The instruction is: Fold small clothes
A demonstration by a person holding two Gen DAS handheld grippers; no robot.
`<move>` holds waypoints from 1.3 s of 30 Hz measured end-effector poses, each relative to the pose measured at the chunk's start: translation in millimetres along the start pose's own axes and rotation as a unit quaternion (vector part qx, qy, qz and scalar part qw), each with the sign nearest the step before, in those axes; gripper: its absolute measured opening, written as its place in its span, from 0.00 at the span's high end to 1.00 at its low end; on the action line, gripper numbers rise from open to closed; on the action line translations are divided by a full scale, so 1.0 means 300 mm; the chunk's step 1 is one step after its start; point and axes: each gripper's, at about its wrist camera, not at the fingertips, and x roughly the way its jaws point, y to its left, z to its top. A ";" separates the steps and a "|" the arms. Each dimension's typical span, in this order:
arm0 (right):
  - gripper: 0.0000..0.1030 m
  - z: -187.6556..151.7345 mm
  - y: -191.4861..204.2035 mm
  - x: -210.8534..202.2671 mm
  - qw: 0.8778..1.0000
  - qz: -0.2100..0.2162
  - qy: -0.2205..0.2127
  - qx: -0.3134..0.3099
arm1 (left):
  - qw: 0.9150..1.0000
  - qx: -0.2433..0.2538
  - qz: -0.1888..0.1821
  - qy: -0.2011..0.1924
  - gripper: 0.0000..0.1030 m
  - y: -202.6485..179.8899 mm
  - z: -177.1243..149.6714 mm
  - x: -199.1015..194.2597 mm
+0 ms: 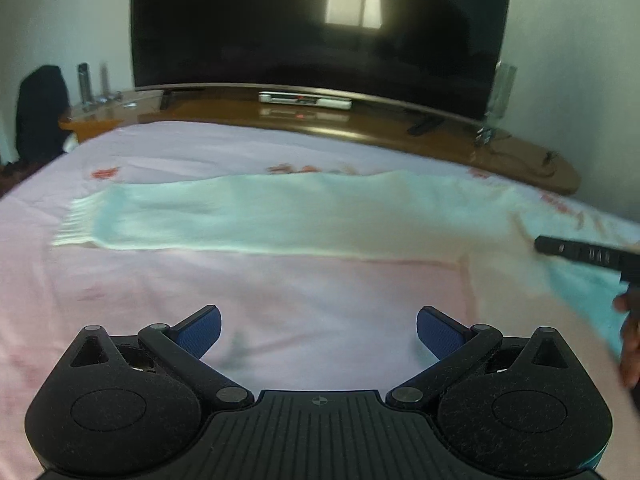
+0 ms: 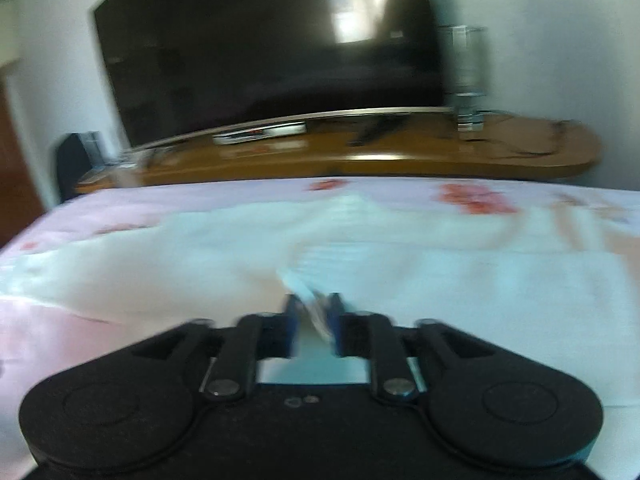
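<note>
A long pale mint scarf (image 1: 256, 216) with a fringed left end lies stretched across the pink sheet (image 1: 280, 292). My left gripper (image 1: 318, 316) hovers open over bare sheet in front of the scarf's middle, with nothing between its blue pads (image 1: 204, 330). At the right edge of the left wrist view, the right gripper's black body (image 1: 580, 252) sits over the scarf's turned-down right end, with a hand (image 1: 630, 332) beside it. In the blurred right wrist view, my right gripper (image 2: 314, 304) has its jaws a little apart. A strip of scarf (image 2: 200, 248) lies loose between them.
Beyond the bed, a large dark television (image 1: 320, 20) stands on a curved wooden stand (image 1: 400, 124). On the stand are a white set-top box (image 1: 304, 100), a glass vase (image 1: 500, 88) and cables at the right. A dark bundle (image 1: 40, 108) stands far left.
</note>
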 end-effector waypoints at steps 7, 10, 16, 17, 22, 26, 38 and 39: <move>0.69 -0.069 -0.172 -0.296 0.995 -0.071 -0.053 0.040 | 0.987 -0.051 -0.155 0.001 0.01 -0.257 0.087 0.145; 0.68 -0.108 -0.280 -0.372 0.991 -0.102 -0.056 0.064 | 0.971 -0.080 -0.223 0.041 0.35 -0.387 0.119 0.254; 0.67 -0.182 -0.408 -0.492 0.981 -0.149 -0.065 0.106 | 0.955 -0.134 -0.249 0.088 0.36 -0.546 0.139 0.446; 0.67 -0.193 -0.424 -0.508 0.979 -0.154 -0.067 0.113 | 0.956 -0.132 -0.247 0.085 0.39 -0.566 0.144 0.458; 0.66 -0.243 -0.494 -0.524 0.973 -0.174 -0.053 0.143 | 0.963 -0.097 -0.241 0.066 0.97 -0.603 0.141 0.433; 0.65 -0.248 -0.507 -0.510 0.973 -0.176 -0.043 0.141 | 0.968 -0.088 -0.232 0.028 0.97 -0.540 0.165 0.373; 0.72 -0.210 -0.512 -0.422 0.975 -0.190 -0.018 0.117 | 0.975 -0.104 -0.192 0.042 0.97 -0.326 0.120 0.392; 0.78 -0.211 -0.517 -0.418 0.975 -0.188 -0.015 0.116 | 0.975 -0.108 -0.190 0.043 0.97 -0.323 0.111 0.395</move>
